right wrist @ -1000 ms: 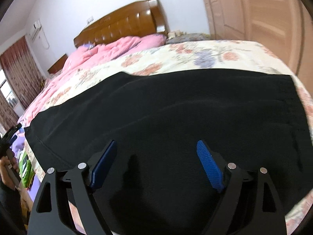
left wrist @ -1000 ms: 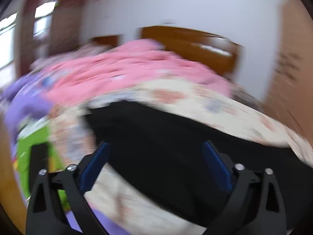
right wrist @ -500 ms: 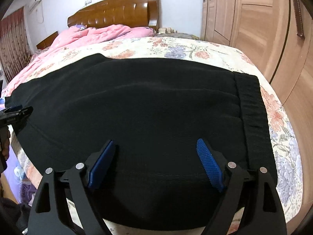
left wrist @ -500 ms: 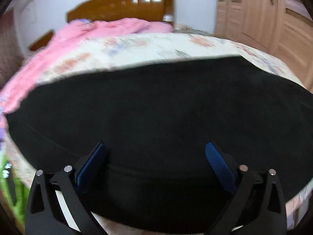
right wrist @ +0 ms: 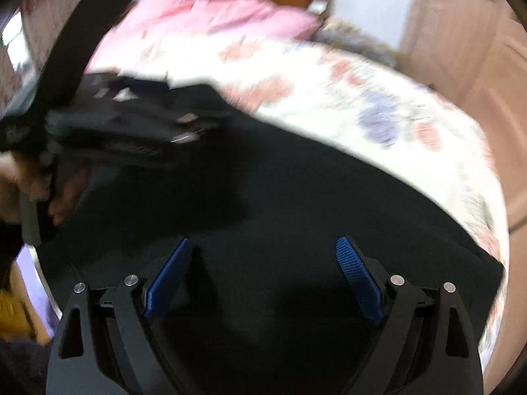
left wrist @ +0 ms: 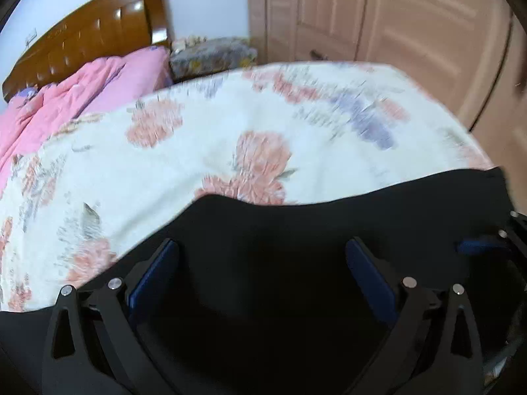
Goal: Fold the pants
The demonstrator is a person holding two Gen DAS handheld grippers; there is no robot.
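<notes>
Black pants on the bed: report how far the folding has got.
Done: the black pants lie spread flat on the floral bedsheet; whether any fold is made cannot be told. In hand: nothing; the left gripper and right gripper hang open above the cloth. Left: grasping an edge and folding.

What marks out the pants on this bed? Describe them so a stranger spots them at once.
Start at the wooden headboard and come down the bed past the pink quilt onto the flowered sheet. The pants lie spread at its near edge. They are the only plain black thing on the bedding.
</notes>
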